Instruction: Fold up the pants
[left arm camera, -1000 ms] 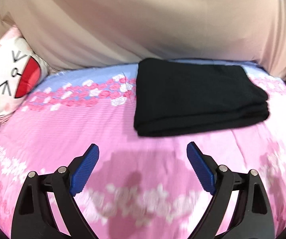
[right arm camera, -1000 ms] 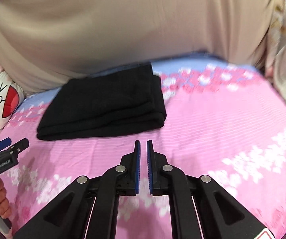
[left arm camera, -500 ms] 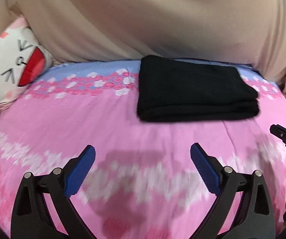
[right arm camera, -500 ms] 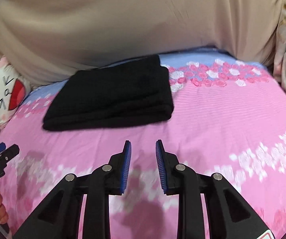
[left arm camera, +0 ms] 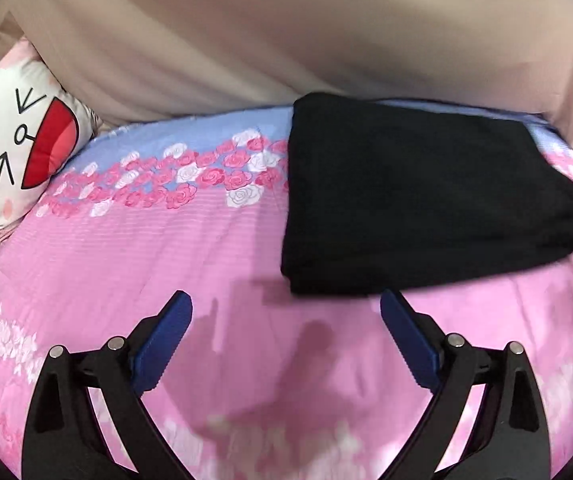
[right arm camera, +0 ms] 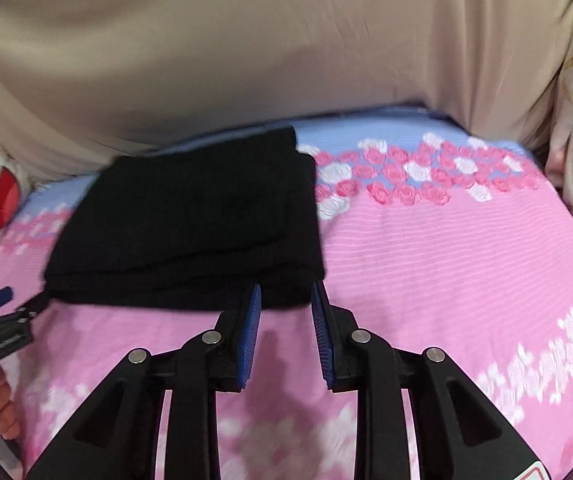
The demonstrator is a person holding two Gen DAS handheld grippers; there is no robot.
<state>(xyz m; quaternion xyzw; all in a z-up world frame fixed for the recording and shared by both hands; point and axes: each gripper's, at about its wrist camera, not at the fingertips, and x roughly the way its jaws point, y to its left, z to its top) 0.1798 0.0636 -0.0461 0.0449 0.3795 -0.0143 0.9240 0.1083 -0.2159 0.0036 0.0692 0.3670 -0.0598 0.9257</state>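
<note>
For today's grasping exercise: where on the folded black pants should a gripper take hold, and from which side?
Probably the near edge of the folded black pants, approached from the front: stacked layers face the grippers there, so fingers could pinch the whole stack together.

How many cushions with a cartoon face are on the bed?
1. The cartoon-face cushion leans at the bed's far left corner against the beige curtain, left of the folded black pants. Others could lie outside the views.
</note>
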